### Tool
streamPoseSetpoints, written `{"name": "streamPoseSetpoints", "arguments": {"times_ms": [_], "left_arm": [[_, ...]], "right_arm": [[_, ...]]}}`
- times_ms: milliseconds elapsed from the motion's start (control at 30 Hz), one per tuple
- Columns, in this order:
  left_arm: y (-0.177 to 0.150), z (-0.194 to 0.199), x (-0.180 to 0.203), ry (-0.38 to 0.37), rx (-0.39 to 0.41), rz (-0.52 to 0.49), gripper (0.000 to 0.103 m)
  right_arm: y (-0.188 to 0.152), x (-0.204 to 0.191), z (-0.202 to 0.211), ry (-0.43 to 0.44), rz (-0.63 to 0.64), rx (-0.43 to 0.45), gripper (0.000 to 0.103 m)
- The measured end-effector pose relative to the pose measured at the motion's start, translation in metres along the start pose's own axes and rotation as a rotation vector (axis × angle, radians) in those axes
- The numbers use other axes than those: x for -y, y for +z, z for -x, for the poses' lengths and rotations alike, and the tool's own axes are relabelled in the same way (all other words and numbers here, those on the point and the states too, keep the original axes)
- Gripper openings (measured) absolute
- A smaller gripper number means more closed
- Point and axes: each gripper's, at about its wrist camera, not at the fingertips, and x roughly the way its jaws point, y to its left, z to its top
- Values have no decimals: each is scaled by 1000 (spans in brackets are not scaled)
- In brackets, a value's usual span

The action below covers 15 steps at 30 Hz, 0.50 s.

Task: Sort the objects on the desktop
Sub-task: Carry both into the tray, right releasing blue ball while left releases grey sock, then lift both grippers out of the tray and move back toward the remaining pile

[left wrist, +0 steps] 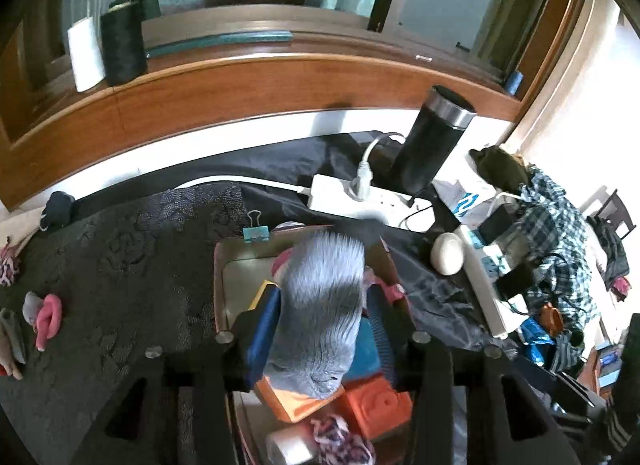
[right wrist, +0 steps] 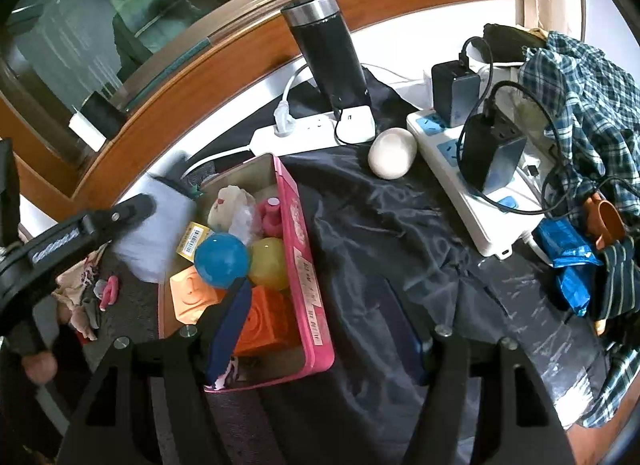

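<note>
In the left wrist view a grey furry toy (left wrist: 320, 305) lies lengthwise between the blue pads of my left gripper (left wrist: 322, 321), over the pink tin box (left wrist: 218, 265). The fur touches the left pad; a gap beside the right pad shows teal below, so the jaws stand open. The box (right wrist: 308, 265) holds a blue ball (right wrist: 222, 261), a yellow ball (right wrist: 268, 269), orange blocks (right wrist: 264, 325) and small pink items. My right gripper (right wrist: 320, 337) is open and holds nothing, straddling the box's near pink wall.
A white egg-shaped object (right wrist: 392, 153), a black tumbler (right wrist: 332, 57) and two power strips (right wrist: 472, 193) with chargers stand behind and right of the box. A plaid shirt (right wrist: 580, 105) is heaped at the right. A binder clip (left wrist: 256, 231) and pink hair ties (left wrist: 48, 317) lie left.
</note>
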Motion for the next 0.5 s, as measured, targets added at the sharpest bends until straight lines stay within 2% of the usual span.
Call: {"name": "streamPoseSetpoints", "arguments": {"times_ms": [100, 267, 500], "left_arm": [[-3, -3, -10, 18, -8, 19, 61], [-10, -2, -28, 47, -19, 48, 61], [-23, 15, -57, 88, -12, 80, 61]], "right_arm": [[2, 0, -3, 0, -2, -4, 71], [8, -12, -8, 16, 14, -5, 71], [11, -52, -20, 62, 84, -24, 70]]}}
